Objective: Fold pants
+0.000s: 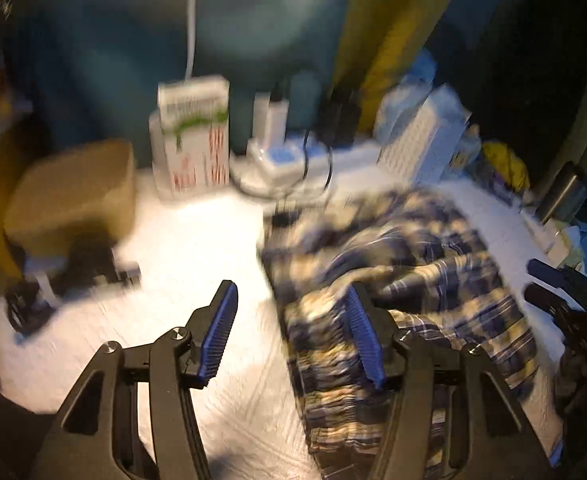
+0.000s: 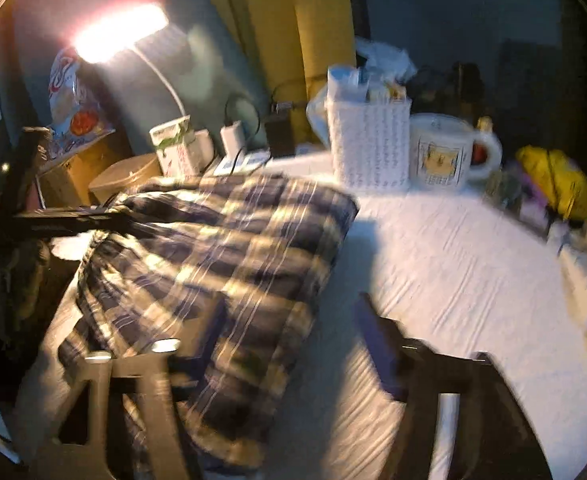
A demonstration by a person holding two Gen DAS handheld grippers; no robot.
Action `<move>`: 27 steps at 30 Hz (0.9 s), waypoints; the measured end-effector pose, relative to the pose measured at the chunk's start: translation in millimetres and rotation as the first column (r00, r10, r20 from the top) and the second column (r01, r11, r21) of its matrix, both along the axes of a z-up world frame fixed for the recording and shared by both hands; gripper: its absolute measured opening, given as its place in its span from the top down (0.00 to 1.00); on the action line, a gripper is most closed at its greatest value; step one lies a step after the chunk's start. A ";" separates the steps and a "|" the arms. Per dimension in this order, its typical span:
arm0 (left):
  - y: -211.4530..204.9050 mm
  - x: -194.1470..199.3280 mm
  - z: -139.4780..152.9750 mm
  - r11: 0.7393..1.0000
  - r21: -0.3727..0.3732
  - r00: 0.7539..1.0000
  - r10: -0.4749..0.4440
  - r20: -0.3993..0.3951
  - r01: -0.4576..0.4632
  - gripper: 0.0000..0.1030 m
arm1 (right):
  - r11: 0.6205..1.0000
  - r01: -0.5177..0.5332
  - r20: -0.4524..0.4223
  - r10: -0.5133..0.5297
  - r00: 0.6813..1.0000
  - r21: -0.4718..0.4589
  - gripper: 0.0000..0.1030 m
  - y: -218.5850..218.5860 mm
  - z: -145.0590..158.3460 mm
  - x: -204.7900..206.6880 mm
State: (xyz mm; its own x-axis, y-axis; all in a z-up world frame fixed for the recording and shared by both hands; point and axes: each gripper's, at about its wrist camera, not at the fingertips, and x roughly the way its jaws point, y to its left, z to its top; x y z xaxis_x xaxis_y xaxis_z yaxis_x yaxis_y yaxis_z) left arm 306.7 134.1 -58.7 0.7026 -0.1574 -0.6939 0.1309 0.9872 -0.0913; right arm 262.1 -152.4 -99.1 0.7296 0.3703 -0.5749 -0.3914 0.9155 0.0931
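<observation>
Plaid pants [image 1: 405,272] lay folded on the white surface [image 1: 197,240], long axis running away from us; our left tongs [image 1: 291,300] and right tongs [image 2: 293,312] gaped empty.

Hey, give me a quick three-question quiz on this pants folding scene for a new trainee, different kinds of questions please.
1. True or false: the left tool is clamped on the pants.
2. What stands right beside the white basket? A) mug B) kettle C) vase
3. Fill in: the pants lie in a plaid heap on the ____ table cover.

Key: 1 false, its jaws stand apart with nothing between. 2 A, the mug. 3 white.
</observation>
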 end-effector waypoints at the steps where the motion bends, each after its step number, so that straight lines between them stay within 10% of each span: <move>1: -2.9 -0.9 6.2 1.000 0.010 1.000 -0.013 0.023 0.013 0.46 | 1.000 -0.011 0.013 0.011 1.000 -0.015 0.53 1.3 4.1 5.3; 9: -33.0 26.9 9.4 0.988 0.013 0.986 -0.156 0.055 0.156 0.46 | 0.994 -0.096 0.029 0.098 0.995 -0.043 0.64 28.1 11.4 56.5; 13: -35.6 55.3 -28.0 0.988 0.028 0.987 -0.148 -0.067 0.150 0.46 | 0.989 -0.139 -0.012 0.138 0.990 -0.050 0.92 45.5 -1.7 88.8; 21: -11.3 84.7 -57.4 0.995 -0.029 0.984 -0.101 -0.149 0.098 0.40 | 0.990 -0.102 -0.118 0.090 0.989 -0.098 0.92 45.7 -31.9 140.8; 27: 1.0 68.9 -26.9 0.998 -0.035 0.994 -0.048 -0.095 0.045 0.35 | 0.991 -0.030 -0.131 0.013 0.991 -0.129 0.96 36.5 -31.3 153.7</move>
